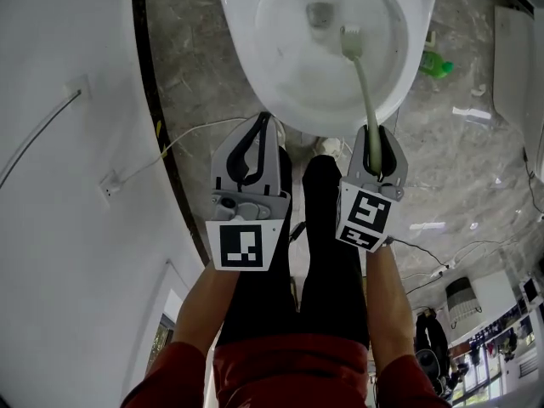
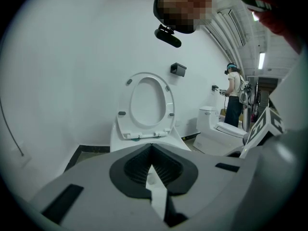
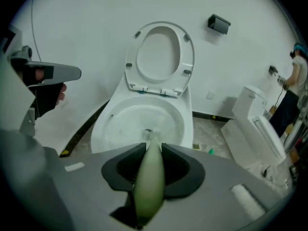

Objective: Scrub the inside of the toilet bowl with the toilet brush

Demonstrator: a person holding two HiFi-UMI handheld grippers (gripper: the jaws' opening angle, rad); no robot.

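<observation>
Head view, with both gripper views. The toilet bowl (image 1: 242, 49) sits at the top centre of the head view on a grey marbled floor (image 1: 191, 66), beside a white wall (image 1: 59, 228). Its seat (image 3: 131, 64) is raised upright against the wall behind it. The right gripper (image 1: 376, 136) is clamped on the pale green handle of the toilet brush (image 1: 364, 83), and the right gripper view shows that handle filling the gap between the two dark pads. The handle runs up and away from the gripper over the front rim. The brush head (image 1: 351, 42) lies inside the bowl, just beside the drain opening (image 1: 320, 14); actual contact with the porcelain cannot be confirmed. The left gripper (image 1: 262, 127) is held just short of the bowl's front edge, to the left of the person's dark trouser legs (image 1: 327, 253). Its jaws are drawn together with nothing between them. A green bottle (image 1: 435, 63) lies on the floor to the right of the bowl. A second toilet (image 3: 255, 129) stands further right, and another person (image 2: 235, 100) stands beyond it.
</observation>
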